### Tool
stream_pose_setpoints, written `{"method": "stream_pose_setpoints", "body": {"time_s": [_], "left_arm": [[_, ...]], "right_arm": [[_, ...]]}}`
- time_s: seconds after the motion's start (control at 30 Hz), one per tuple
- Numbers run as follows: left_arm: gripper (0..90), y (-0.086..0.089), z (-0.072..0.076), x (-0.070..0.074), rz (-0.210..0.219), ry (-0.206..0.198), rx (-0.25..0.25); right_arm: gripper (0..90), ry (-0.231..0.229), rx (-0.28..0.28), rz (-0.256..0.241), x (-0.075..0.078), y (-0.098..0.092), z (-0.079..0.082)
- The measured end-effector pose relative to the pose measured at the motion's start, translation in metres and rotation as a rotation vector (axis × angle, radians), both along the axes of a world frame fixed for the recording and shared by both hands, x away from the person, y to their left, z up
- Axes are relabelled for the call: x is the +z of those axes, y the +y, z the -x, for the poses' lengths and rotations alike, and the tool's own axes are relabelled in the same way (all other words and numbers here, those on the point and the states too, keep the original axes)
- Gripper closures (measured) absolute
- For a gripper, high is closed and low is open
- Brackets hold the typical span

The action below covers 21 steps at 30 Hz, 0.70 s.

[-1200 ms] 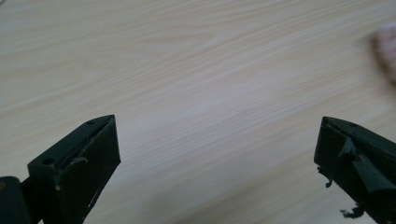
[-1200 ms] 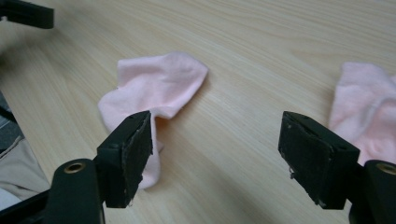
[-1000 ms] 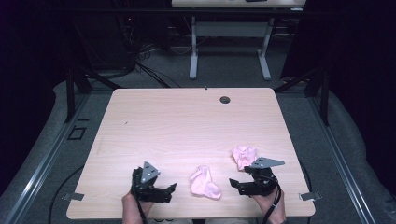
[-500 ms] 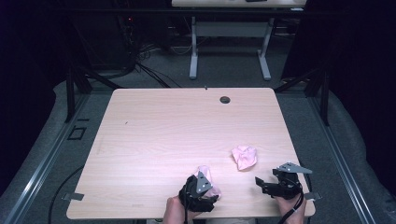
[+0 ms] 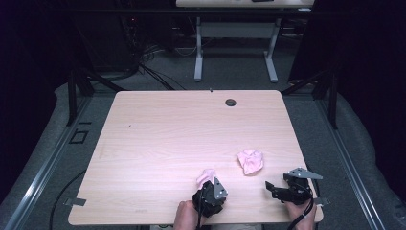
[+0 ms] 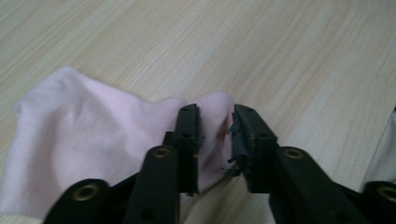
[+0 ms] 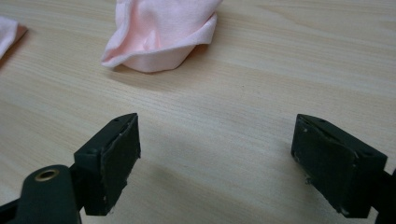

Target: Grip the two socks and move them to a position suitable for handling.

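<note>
- Two grippers are seen at the near edge of the table [image 5: 158, 139], each one held in a hand of the person.
- The left gripper [image 6: 215, 140] is closed onto a fold of a pink cloth [image 6: 88, 149]; the fold is pinched between its two black jaws, and the rest of the cloth is spread on the wood to the left of the jaws in the left gripper view.
- In the high view, the left gripper [image 5: 209, 190] is placed near the middle of the near edge, and the pink cloth [image 5: 206, 176] is seen just beyond it.
- The right gripper [image 7: 215, 158] is held with its jaws wide apart, and nothing is between them; only bare wood is seen there.
- A second pink cloth [image 7: 161, 32] is lying crumpled on the table, ahead of the right gripper and apart from it.
- In the high view, this second pink cloth [image 5: 250, 161] is found between the two grippers and farther from the person, while the right gripper [image 5: 282, 188] is near the right corner.
- A small dark round hole [image 5: 231, 102] is seen near the far edge of the table.
</note>
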<state>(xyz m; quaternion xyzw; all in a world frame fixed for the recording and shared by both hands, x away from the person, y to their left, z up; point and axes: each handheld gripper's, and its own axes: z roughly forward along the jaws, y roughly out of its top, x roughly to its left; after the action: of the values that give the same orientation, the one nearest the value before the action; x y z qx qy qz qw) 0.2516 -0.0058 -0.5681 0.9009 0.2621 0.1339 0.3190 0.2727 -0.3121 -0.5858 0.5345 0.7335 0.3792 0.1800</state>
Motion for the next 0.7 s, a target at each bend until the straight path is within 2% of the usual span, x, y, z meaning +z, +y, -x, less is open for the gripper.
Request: {"method": "stream_pose_setpoints", "body": {"time_s": [0.1, 0.2, 0.33, 0.5, 0.53, 0.7], "left_arm": [[80.8, 0.001, -0.001, 0.001, 0.006, -0.002, -0.018], [85.9, 0.004, -0.002, 0.006, 0.035, 0.001, -0.028], [86.1, 0.013, -0.005, 0.023, 0.130, 0.012, -0.034], [86.2, 0.021, -0.006, 0.049, 0.234, -0.003, -0.045], [86.2, 0.022, -0.006, 0.053, 0.246, 0.001, -0.051], [86.1, 0.029, -0.003, 0.079, 0.365, 0.016, -0.084]], "right_arm": [[15.2, -0.007, 0.003, 0.005, -0.001, 0.001, 0.000], [15.3, -0.001, 0.003, 0.006, -0.001, 0.001, -0.001], [15.4, -0.005, 0.002, -0.004, -0.001, 0.000, 0.000], [15.7, 0.001, -0.002, -0.001, -0.001, 0.000, -0.001], [15.7, 0.001, -0.002, -0.001, -0.001, 0.000, -0.001], [15.6, 0.006, -0.006, 0.003, 0.000, 0.000, -0.001]]}}
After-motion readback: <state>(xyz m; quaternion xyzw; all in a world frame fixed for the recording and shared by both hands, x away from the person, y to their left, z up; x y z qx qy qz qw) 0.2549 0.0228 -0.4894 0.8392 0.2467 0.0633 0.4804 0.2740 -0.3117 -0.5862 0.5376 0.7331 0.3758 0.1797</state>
